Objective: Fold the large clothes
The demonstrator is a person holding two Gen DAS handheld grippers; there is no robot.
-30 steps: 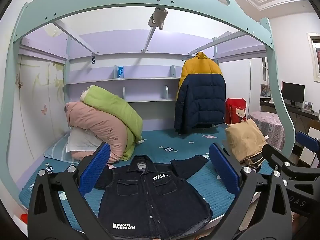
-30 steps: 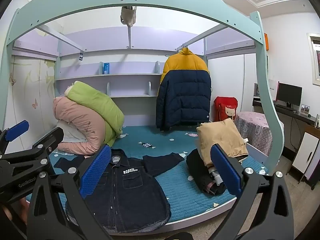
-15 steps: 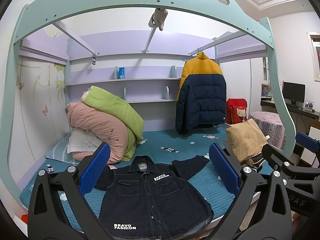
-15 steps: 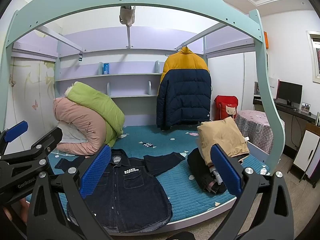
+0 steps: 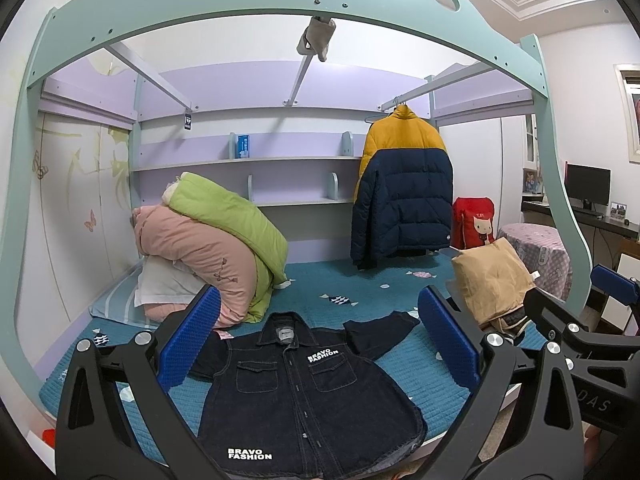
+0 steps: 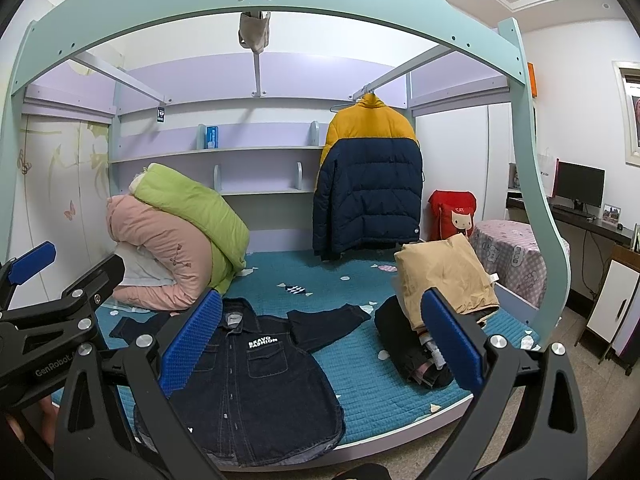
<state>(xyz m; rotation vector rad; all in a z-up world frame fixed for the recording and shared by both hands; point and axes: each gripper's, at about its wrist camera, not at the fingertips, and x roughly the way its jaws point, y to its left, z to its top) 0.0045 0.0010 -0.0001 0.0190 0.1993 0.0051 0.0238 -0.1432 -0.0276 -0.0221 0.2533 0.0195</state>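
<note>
A dark denim shirt jacket point(image 5: 304, 392) point(image 6: 248, 384) with white "BRAVO FASHION" lettering lies spread flat, front up, on the teal bed cover point(image 5: 360, 288), hem toward the bed's near edge. One sleeve point(image 5: 380, 330) stretches out to the right. My left gripper point(image 5: 318, 340) hovers open above and in front of the jacket, nothing between its blue pads. My right gripper point(image 6: 320, 340) is also open and empty, held off the bed's near edge to the jacket's right. Each gripper shows at the side of the other's view.
Rolled pink and green quilts point(image 5: 216, 244) are piled at the back left. A stack of folded clothes topped by a tan piece point(image 6: 444, 280) sits at the bed's right. A yellow and navy puffer jacket point(image 5: 404, 196) hangs from a rail. The bed frame arch point(image 5: 280, 4) spans overhead.
Both views have shifted only slightly. The jacket lies as before and both grippers stay open.
</note>
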